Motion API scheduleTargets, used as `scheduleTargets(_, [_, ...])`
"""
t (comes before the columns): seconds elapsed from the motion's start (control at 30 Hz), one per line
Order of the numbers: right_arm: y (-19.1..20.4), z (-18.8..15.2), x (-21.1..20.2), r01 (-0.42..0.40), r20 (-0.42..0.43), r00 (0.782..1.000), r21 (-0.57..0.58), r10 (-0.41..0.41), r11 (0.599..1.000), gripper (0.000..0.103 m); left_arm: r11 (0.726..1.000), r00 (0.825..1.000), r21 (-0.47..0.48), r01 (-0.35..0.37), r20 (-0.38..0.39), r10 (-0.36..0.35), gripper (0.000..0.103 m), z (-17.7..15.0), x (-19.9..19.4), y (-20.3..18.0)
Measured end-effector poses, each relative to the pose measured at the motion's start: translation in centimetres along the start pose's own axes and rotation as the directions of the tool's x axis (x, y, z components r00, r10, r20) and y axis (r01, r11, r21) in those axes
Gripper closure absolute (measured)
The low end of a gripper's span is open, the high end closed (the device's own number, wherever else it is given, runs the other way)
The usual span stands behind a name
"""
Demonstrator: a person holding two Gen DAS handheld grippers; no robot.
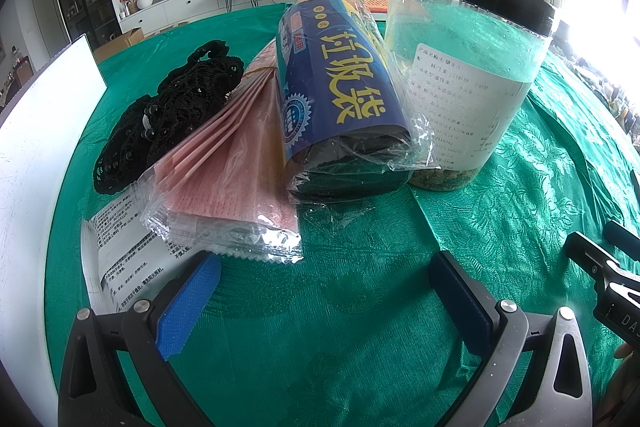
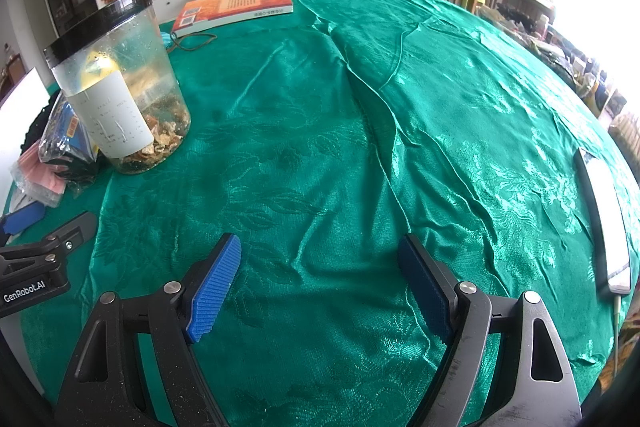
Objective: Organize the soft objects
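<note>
In the left wrist view a black crocheted pouch (image 1: pixel 172 111) lies at the left, a clear pack of pink cloths (image 1: pixel 236 163) beside it, and a blue-labelled roll of bags in plastic wrap (image 1: pixel 340 99) leans over them. My left gripper (image 1: pixel 324 291) is open and empty, just in front of the pink pack. My right gripper (image 2: pixel 320 279) is open and empty over bare green cloth. The pink pack (image 2: pixel 44 175) and the bag roll (image 2: pixel 68 139) show at the far left of the right wrist view.
A clear jar with a black lid (image 1: pixel 468 67) stands right of the bag roll; it also shows in the right wrist view (image 2: pixel 120 87). A white board (image 1: pixel 36 131) stands at the left. An orange book (image 2: pixel 236 7) lies far back. A white phone (image 2: pixel 604 219) lies at the right edge.
</note>
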State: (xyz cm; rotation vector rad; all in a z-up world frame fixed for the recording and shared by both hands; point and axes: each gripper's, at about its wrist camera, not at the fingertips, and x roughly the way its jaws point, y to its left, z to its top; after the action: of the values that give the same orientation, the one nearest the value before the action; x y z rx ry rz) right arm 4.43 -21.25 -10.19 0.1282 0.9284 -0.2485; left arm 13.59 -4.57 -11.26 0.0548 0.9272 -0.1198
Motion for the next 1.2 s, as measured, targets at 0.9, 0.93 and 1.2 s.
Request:
scheduleTargets(0.9, [0.0,0.0,0.0,0.0,0.0,1.0,0.0,0.0,1.0,0.02,0.997,0.998,0.065,0.045,-0.051,-0.042,0.0,-1.0,-1.2,1.3])
scheduleTargets(0.93, [0.0,0.0,0.0,0.0,0.0,1.0,0.0,0.0,1.0,0.02,0.996,0.996,0.075,0.053,-0.074,-0.048,0.0,-1.1,-1.4,1.4])
scheduleTargets(1.2, [0.0,0.0,0.0,0.0,0.0,1.0,0.0,0.0,1.0,0.02,0.986,0.977,0.029,0.162,-0.147,-0.156,0.0,-2.1,-5.3,3.6])
